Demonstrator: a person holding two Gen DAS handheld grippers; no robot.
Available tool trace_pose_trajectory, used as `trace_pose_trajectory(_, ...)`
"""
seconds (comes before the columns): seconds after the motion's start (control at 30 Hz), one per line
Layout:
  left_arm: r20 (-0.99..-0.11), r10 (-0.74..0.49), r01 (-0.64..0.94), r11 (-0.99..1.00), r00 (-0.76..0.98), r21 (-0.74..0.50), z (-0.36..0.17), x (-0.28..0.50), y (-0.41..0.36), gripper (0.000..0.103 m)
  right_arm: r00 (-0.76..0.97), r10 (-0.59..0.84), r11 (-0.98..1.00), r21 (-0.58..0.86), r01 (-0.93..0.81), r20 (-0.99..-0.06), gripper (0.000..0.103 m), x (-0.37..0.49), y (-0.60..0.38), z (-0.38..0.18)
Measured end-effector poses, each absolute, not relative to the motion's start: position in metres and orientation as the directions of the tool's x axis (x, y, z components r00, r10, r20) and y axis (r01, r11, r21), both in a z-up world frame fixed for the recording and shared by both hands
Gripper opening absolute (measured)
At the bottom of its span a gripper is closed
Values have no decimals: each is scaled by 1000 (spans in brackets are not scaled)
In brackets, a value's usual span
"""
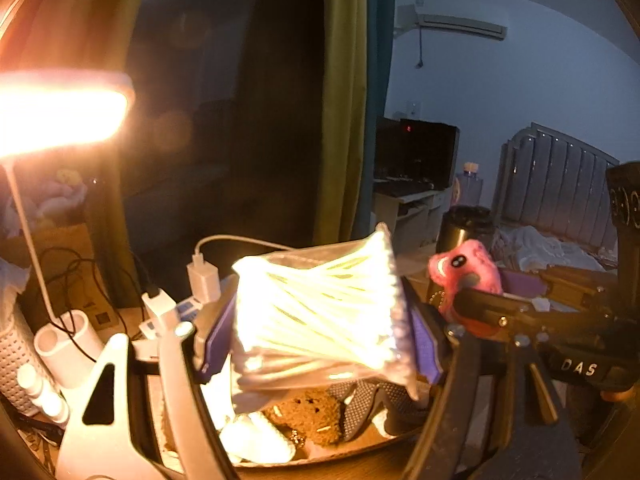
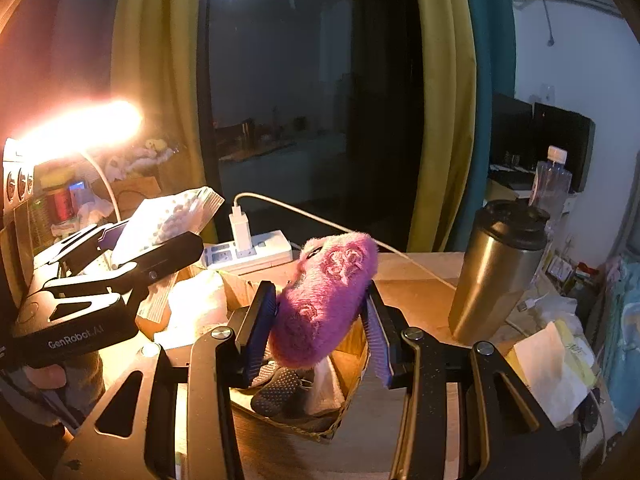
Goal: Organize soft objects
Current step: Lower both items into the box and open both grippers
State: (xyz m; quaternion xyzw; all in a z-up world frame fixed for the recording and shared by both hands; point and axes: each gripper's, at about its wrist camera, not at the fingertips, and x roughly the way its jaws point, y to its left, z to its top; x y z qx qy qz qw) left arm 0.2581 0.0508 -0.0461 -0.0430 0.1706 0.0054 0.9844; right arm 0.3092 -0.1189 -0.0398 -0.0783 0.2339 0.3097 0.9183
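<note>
A clear bag of cotton swabs is clamped between the pads of the left gripper above a shallow basket of soft things. A pink plush toy is gripped by the right gripper over the same basket.

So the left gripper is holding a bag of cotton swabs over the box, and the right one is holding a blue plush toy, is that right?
Not quite: the plush toy in the right gripper is pink, not blue, as the right wrist view shows. The rest stands: the left gripper holds the bag of cotton swabs over the box.
</note>
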Motion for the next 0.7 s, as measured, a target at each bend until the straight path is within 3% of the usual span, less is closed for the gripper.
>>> trace_pose_trajectory(0.7,-498,-56,-3,993,865,-118,-108,304,43,74,644,525,798,58,-600,-557,46,348,-113,-82)
